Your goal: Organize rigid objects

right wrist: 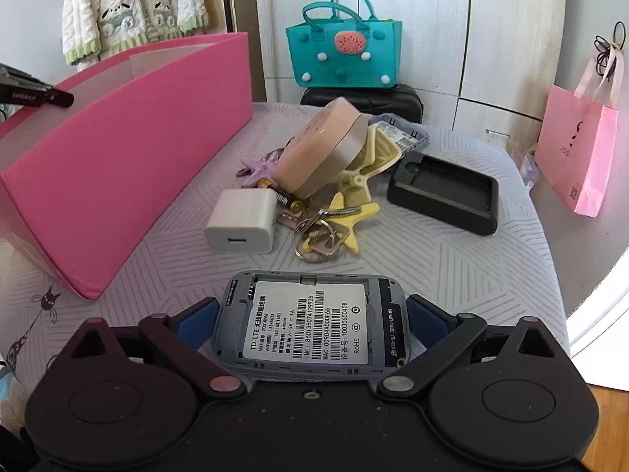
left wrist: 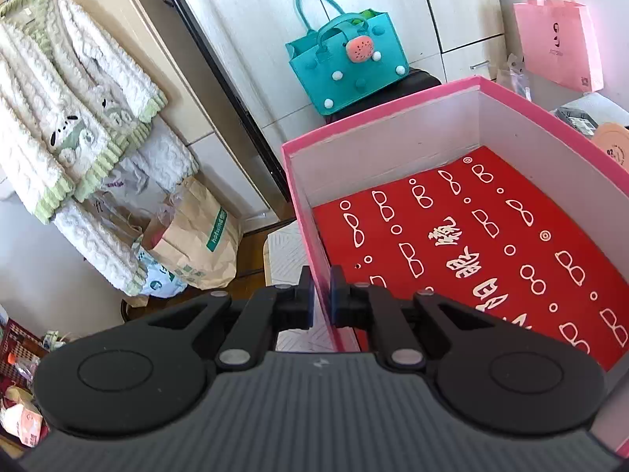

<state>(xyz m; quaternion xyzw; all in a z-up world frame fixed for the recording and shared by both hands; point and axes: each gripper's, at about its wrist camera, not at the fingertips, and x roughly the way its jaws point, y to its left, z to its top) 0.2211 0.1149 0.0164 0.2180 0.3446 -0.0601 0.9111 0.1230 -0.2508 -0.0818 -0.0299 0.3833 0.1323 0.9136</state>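
The right gripper (right wrist: 312, 326) pinched the grey, label-faced wireless router (right wrist: 312, 324) across its long axis; the open pink cardboard box (right wrist: 129, 126) lay far left, its wall clamped by the left gripper (left wrist: 321, 295).

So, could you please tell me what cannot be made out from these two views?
- Left wrist view: the near part of the pink box floor is hidden by the left tool, which pinches the box wall.
- Right wrist view: the box's inside is hidden by its own side wall.
- Right wrist view: the underside of the grey device held in the right tool is unseen.
- Right wrist view: items under the round tin are partly covered.
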